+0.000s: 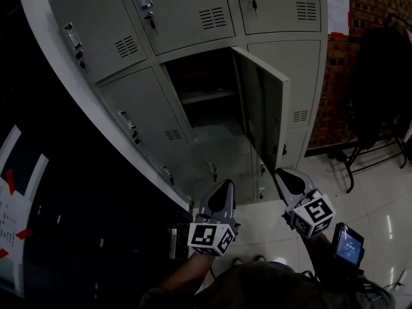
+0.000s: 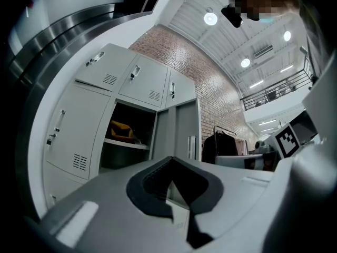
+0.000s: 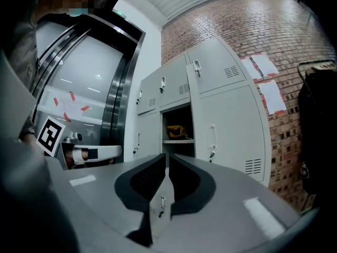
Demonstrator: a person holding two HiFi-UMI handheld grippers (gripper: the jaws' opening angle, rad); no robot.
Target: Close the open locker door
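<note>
The task is barely begun: the locker door (image 1: 265,105) stands swung well out from the bank of grey lockers (image 1: 193,18), hinged on its right side, its free edge pointing toward the person. The open compartment (image 1: 199,85) behind it shows a shelf (image 1: 207,96) and, in the gripper views, something yellow lying on that shelf (image 2: 121,130). The neighbouring doors all look shut. The right claw (image 1: 281,172) is held low, near the bottom corner of the door's free edge; I cannot tell that it touches. Its jaws are pressed together with nothing between them. The left claw (image 1: 226,184) hovers in front of the lower lockers, apart from the door, its jaws likewise drawn together and empty. What remains, as I judge it, is the whole of the work: getting a claw against the door's face or edge, swinging it round to the frame, and pressing it home until it sits flush with its neighbours.
</note>
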